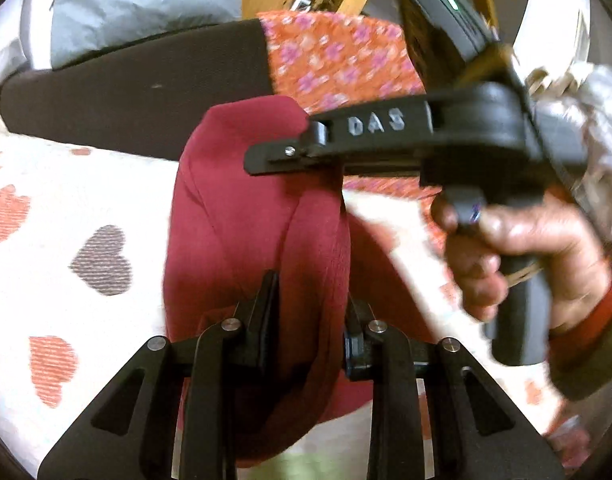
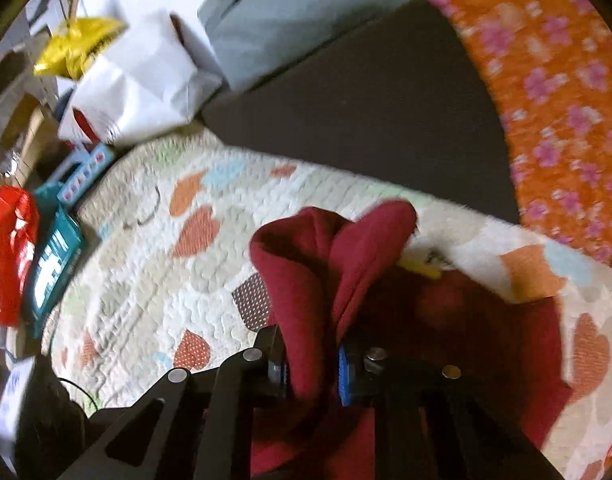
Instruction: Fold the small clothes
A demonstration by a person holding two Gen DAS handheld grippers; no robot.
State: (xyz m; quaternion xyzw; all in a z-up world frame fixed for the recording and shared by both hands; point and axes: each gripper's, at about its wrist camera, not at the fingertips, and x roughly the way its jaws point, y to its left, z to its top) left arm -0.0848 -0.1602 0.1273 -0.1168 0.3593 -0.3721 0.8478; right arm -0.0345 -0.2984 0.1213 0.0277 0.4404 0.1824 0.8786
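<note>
Maroon garment [image 1: 245, 208] fills the middle of the left wrist view, bunched in thick folds and lifted above the heart-print quilt [image 1: 65, 216] that spreads across the left of the frame. Its lower fold runs down between the fingers of the left gripper [image 1: 308, 320] at the bottom centre, and the jaws are closed narrowly on the cloth. From the right of the same frame the right gripper [image 1: 273, 158] reaches in sideways, its black body marked DAS, with the finger tips pressed against the upper edge of the garment; the right hand [image 1: 526, 256] wraps the handle at the right. In the right wrist view the garment [image 2: 330, 264] rises from the bottom centre as a creased tuft, clamped between the nearly closed fingers of the right gripper [image 2: 312, 368], with more of it spread low on the right over the quilt [image 2: 153, 264]. A dark cushion [image 2: 366, 92] and an orange floral cloth [image 2: 554, 100] occupy the upper right, and a white bag [image 2: 137, 80] sits upper left.
</note>
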